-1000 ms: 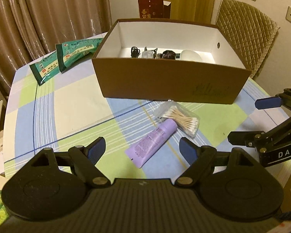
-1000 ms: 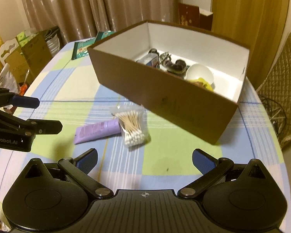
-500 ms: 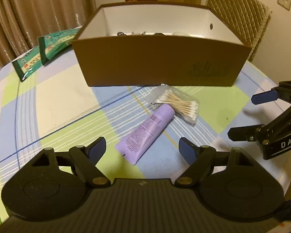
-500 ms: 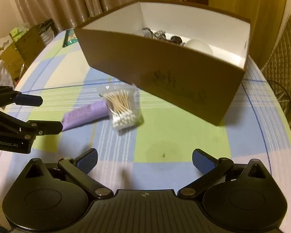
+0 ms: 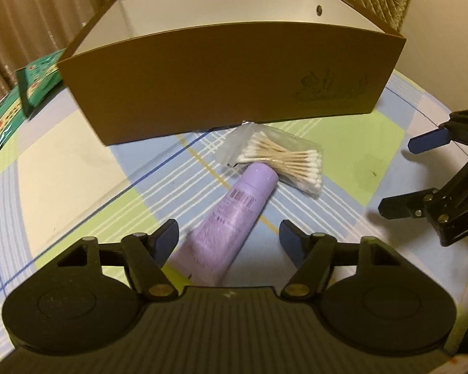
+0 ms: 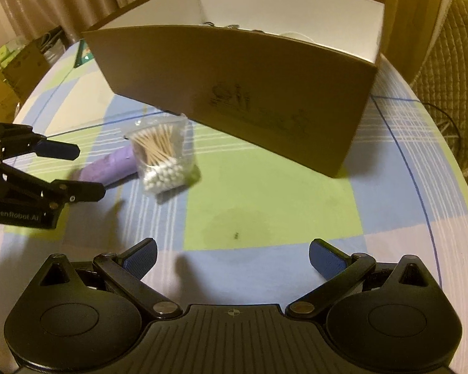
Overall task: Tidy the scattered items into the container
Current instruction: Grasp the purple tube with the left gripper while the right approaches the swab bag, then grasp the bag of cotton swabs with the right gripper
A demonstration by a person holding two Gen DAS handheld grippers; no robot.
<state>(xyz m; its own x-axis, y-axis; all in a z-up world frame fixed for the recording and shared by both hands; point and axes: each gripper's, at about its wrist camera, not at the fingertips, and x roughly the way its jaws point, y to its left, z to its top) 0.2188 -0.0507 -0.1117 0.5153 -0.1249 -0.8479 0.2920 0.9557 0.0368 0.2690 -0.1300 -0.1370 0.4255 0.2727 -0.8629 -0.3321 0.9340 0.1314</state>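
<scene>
The box [image 5: 234, 74] is made of matt brown cardboard outside, with a smooth white paper lining inside. The tube [image 5: 231, 224] is of soft lilac plastic with a satin sheen. The cotton swabs [image 5: 284, 159], pale wooden sticks with fluffy white tips, are sealed in a clear glossy plastic bag [image 6: 162, 155]. The counter [image 6: 265, 205] is covered by a smooth checked cloth. Each tool [image 5: 229, 240] is built of matt black plastic, with ribbed blue pads [image 6: 326, 258] and brass-coloured metal pins.
</scene>
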